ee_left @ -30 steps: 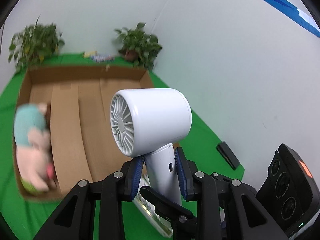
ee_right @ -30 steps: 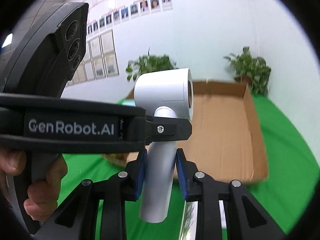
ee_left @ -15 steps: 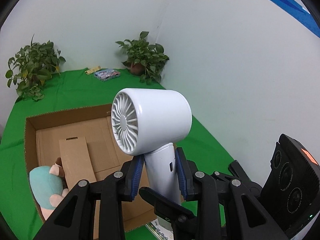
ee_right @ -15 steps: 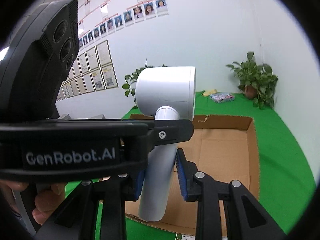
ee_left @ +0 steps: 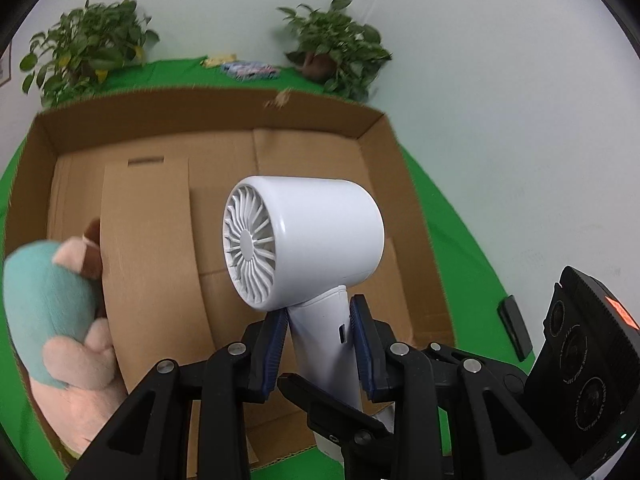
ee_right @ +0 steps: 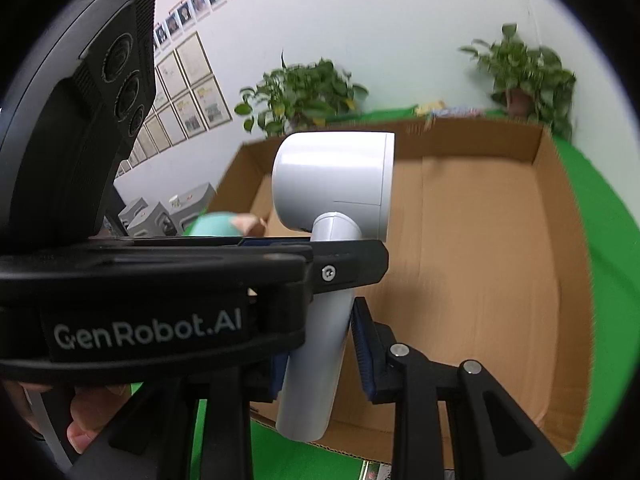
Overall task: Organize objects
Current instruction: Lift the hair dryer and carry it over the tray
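Observation:
A white hair dryer (ee_left: 312, 240) is held upright by its handle over the near part of an open cardboard box (ee_left: 200, 120). My left gripper (ee_left: 320, 344) is shut on the handle just under the head. My right gripper (ee_right: 320, 348) grips the same handle (ee_right: 320, 360) lower down, and its left finger is partly hidden behind the left gripper's body (ee_right: 152, 304). A plush toy (ee_left: 52, 308) in teal and pink lies in the box's left side. The dryer's head (ee_right: 336, 184) also shows in the right wrist view, over the box (ee_right: 500, 240).
Green cloth (ee_left: 460, 248) covers the table around the box. Two potted plants (ee_left: 340, 48) stand by the white wall behind it, with small packets (ee_left: 248, 68) between them. A dark flat object (ee_left: 514, 332) lies on the cloth at right. Framed pictures (ee_right: 188, 92) hang on the far wall.
Both grippers moved with the dryer forward and down toward the box; the box and plush now look larger and closer than half a second ago.

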